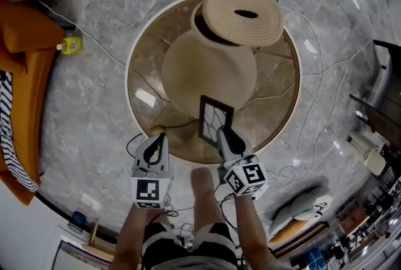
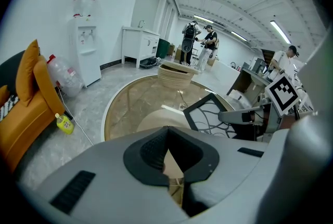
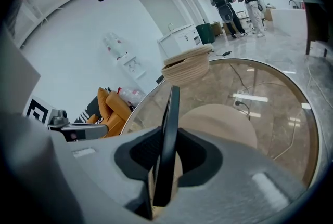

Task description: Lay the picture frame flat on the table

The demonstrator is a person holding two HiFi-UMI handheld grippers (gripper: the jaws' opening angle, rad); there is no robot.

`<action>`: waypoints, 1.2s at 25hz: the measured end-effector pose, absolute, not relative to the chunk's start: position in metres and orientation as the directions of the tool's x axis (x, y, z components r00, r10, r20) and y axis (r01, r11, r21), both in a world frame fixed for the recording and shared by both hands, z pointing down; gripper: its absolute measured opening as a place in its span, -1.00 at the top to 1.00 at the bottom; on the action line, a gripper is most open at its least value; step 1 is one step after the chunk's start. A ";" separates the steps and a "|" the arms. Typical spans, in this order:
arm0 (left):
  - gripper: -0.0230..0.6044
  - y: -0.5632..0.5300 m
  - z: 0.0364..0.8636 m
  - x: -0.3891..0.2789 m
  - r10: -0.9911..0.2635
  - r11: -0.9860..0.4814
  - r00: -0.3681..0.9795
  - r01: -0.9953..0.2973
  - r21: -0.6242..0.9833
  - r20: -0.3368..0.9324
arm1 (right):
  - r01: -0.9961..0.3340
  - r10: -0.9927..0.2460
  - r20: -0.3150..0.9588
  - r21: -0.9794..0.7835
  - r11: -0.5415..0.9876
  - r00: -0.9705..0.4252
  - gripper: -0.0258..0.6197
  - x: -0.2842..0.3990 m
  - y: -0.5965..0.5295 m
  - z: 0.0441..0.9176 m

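A black picture frame with a web-like pattern stands upright near the front edge of the round glass table. My right gripper reaches its lower edge from the front. In the right gripper view the frame shows edge-on between the jaws of the right gripper. The jaws are loosening, with thin gaps on both sides of the frame. My left gripper hovers at the table's front left rim, shut and empty. The left gripper view shows the frame to the right of the left gripper.
A woven straw basket lies on the far part of the table. A beige dome-shaped base shows through the glass. An orange sofa and a yellow bottle are at left. Cables cross the floor.
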State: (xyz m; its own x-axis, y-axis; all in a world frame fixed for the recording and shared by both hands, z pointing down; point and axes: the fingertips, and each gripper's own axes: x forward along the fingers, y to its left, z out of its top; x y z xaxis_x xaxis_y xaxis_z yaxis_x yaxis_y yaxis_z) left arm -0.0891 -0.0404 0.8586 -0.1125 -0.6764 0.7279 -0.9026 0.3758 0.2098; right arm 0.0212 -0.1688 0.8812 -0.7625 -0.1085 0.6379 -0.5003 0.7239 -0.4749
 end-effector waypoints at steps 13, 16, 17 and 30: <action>0.87 -0.050 0.862 -0.076 -0.673 0.351 -0.098 -0.914 0.201 0.733 | -0.523 -0.111 0.680 -0.437 0.731 -0.725 0.62 0.037 -0.177 0.901; 0.87 -0.050 0.864 -0.074 -0.672 0.351 -0.095 -0.914 0.203 0.735 | -0.537 -0.118 0.693 -0.428 0.727 -0.712 0.57 0.040 -0.179 0.907; 0.87 -0.050 0.864 -0.074 -0.672 0.351 -0.094 -0.914 0.204 0.735 | -0.541 -0.118 0.696 -0.427 0.725 -0.708 0.56 0.041 -0.179 0.908; 0.87 -0.052 0.869 -0.071 -0.666 0.341 -0.087 -0.919 0.198 0.741 | -0.586 -0.086 0.765 -0.409 0.700 -0.638 0.43 0.058 -0.179 0.936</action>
